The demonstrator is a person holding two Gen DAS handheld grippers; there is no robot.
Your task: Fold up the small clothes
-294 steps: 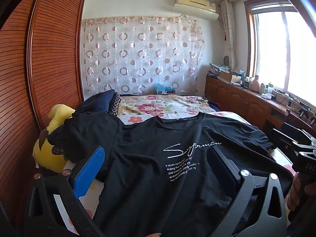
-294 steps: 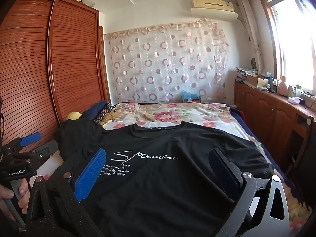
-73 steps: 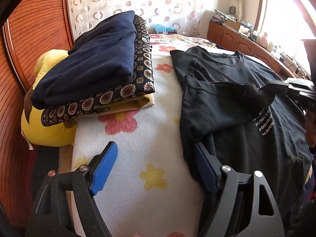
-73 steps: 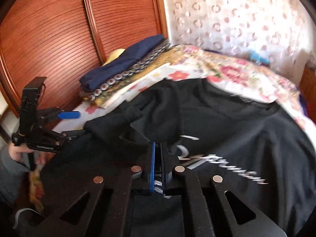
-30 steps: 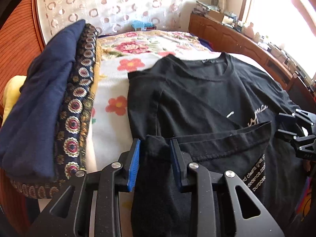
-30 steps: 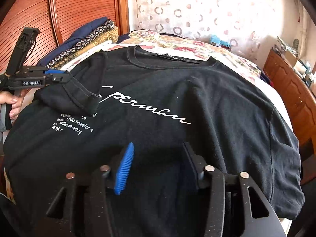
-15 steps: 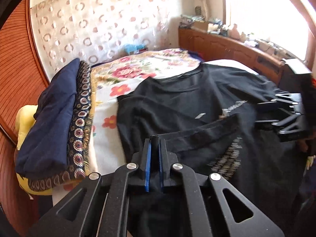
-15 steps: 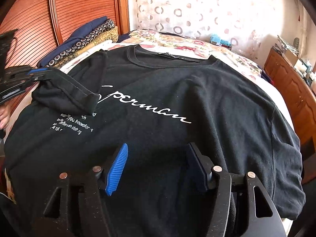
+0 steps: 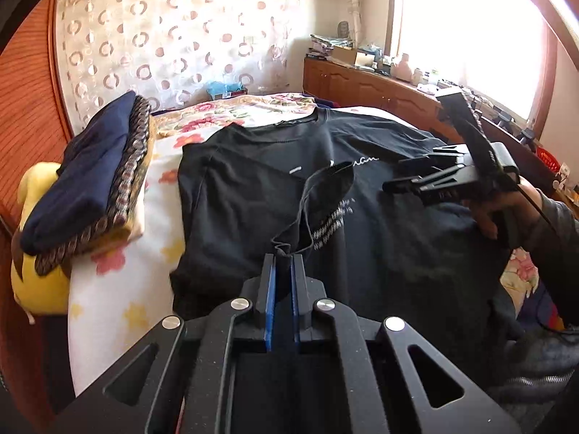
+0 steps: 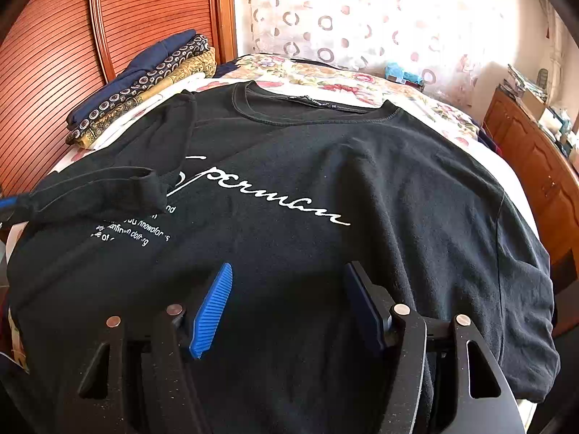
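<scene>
Across the flower-print bed (image 9: 119,289) lies the black T-shirt (image 10: 325,188), front up, its round collar toward the circle-patterned curtain (image 9: 173,36) and its hem toward both cameras. White script lettering crosses its chest, with several lines of small white print below on the shirt's wardrobe side. Its window-side sleeve lies flat and spread near the bed's edge.

Only the left wrist view shows the bright window (image 9: 470,36), the cluttered wooden cabinet (image 9: 380,86) beneath it, a yellow plush toy (image 9: 32,253) tucked against the bed beside the wardrobe, and the person's right hand (image 9: 495,209) holding the right gripper (image 9: 391,184) above the shirt's chest. Only the right wrist view shows the whole spread of the shirt and the full script line.

Beside the shirt's wardrobe-side shoulder sits a stack of folded textiles (image 9: 90,181), navy on top of a patterned piece.

The shirt's wardrobe-side sleeve (image 9: 318,202) is lifted off the bed and drawn over the small print, its cuff hanging open. The left gripper (image 9: 282,264) is clamped on that sleeve's edge, blue pads nearly together with fabric pinched between.

The right gripper (image 10: 289,303) hovers over the shirt's lower front; its jaws have just been opening and stand wide apart, nothing between them but the flat cloth below.
</scene>
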